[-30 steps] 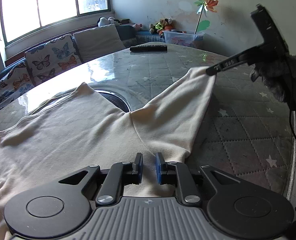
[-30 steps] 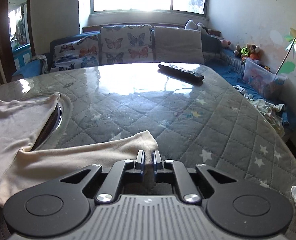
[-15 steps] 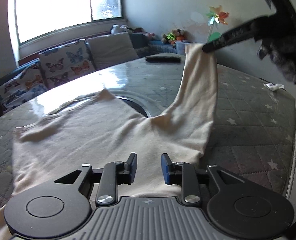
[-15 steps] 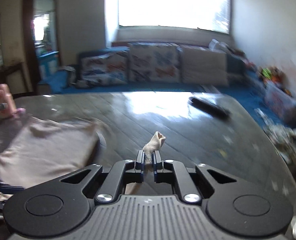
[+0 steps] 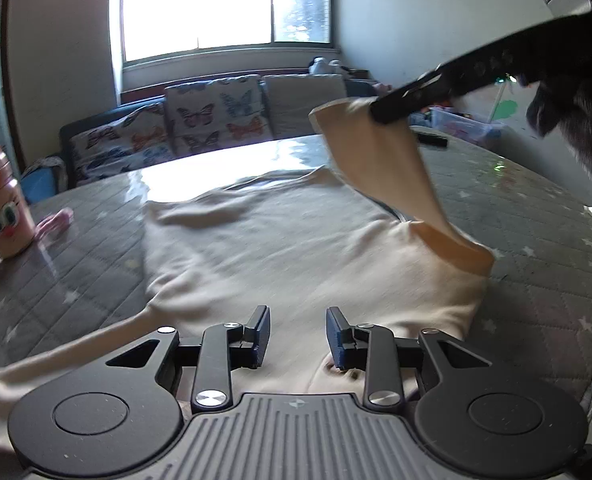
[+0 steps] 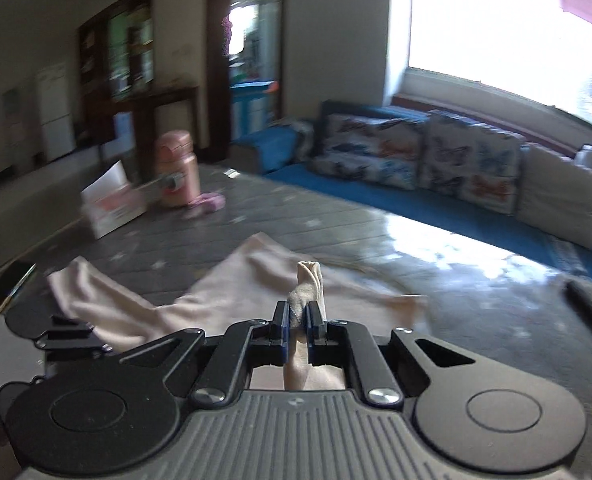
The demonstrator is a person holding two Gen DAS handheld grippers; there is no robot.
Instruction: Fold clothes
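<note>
A cream long-sleeved top [image 5: 280,248] lies spread on the grey quilted table [image 5: 536,208]. My right gripper [image 6: 298,314] is shut on the cuff of its right sleeve [image 6: 310,280] and holds it in the air. In the left wrist view that gripper [image 5: 380,114] comes in from the upper right, and the lifted sleeve [image 5: 388,168] hangs over the top's body. My left gripper [image 5: 298,334] is open and empty, low over the near hem of the top. The other sleeve [image 5: 56,364] trails to the near left.
A pink bottle [image 5: 2,208] and a pink cloth [image 5: 54,220] stand at the table's left; a box [image 6: 110,202] is beside them. A black remote [image 5: 432,140] lies at the far right. A butterfly-cushion sofa [image 5: 216,120] runs behind the table.
My right gripper has carried the sleeve cuff up and leftward over the top's body. My left gripper has opened wider and both views have swung left.
</note>
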